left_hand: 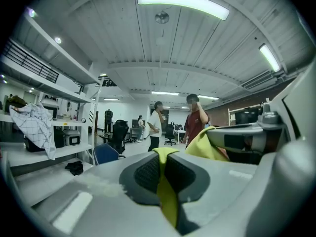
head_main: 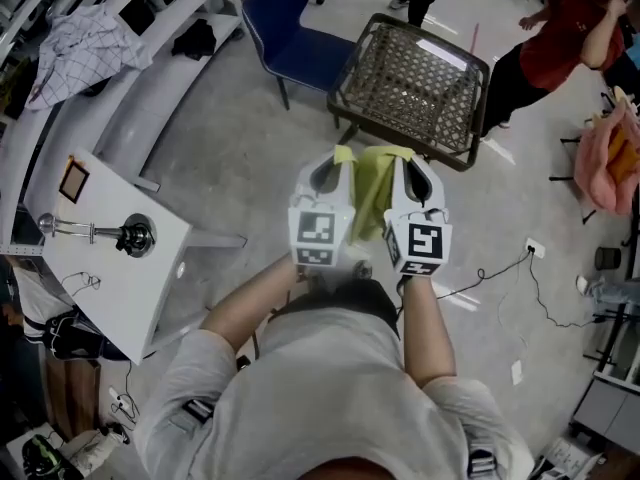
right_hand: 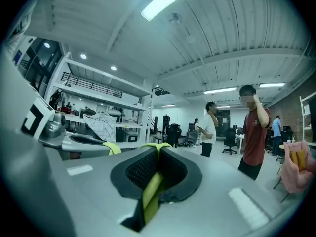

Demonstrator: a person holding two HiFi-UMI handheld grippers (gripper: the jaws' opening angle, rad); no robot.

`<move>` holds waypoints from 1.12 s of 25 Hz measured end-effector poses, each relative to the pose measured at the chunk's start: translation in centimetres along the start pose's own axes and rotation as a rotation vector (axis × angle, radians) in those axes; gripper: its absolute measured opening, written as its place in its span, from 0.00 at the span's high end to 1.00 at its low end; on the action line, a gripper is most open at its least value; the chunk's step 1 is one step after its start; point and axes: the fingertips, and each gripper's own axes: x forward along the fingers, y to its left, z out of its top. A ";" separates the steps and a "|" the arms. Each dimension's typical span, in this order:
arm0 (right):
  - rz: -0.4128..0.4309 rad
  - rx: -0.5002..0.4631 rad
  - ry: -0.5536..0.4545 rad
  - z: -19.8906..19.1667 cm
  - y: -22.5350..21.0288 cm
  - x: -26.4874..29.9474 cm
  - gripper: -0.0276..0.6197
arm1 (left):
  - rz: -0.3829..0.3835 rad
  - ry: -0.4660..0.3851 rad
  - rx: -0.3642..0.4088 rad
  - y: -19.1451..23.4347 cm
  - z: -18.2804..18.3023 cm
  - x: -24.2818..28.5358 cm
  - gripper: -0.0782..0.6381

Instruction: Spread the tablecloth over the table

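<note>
Left claw (head_main: 337, 158) and right claw (head_main: 405, 164) are side by side, each clamped shut on the yellow-green tablecloth (head_main: 373, 194). Cloth is bunched between them, held in the air, near the bare woven wicker worktop (head_main: 415, 76). Blue chair (head_main: 290, 38) stands beside it.

On my head view a blue chair (head_main: 290, 38) stands on the grey floor (head_main: 250, 158). At the left a white tabletop (head_main: 150, 288) carries a metal rod fixture (head_main: 110, 235) and a small orange-framed square (head_main: 73, 180). Beyond it a checked cloth (head_main: 80, 43) lies heaped on a shelf, with a black bundle (head_main: 195, 38) nearby. A person in a red shirt (head_main: 565, 43) stands at the upper right, near a pink bundle (head_main: 612, 158). A black cable (head_main: 500, 268) trails over the floor. The left gripper view shows 1 more person, in a white shirt (left_hand: 155, 125), standing near the one in red.
</note>
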 end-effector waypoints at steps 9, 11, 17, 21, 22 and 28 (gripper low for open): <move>0.149 0.010 0.030 -1.4 0.5 8.9 0.94 | 0.133 0.044 -0.026 5.4 -1.3 4.6 0.85; 0.212 0.000 0.027 -1.4 0.9 11.4 0.94 | 0.178 0.054 -0.031 6.6 -1.3 6.1 0.85; 0.419 -0.021 0.023 -0.9 2.2 18.2 0.94 | 0.320 0.083 -0.059 9.6 -1.2 10.0 0.85; 0.531 -0.028 0.009 -0.5 3.0 22.0 0.94 | 0.416 0.091 -0.084 12.0 -0.9 11.6 0.85; 0.558 -0.029 0.005 -0.4 3.2 22.7 0.94 | 0.438 0.091 -0.086 12.5 -0.9 11.7 0.85; 0.697 -0.024 0.002 0.6 5.3 27.2 0.94 | 0.562 0.089 -0.091 15.7 -0.1 12.3 0.85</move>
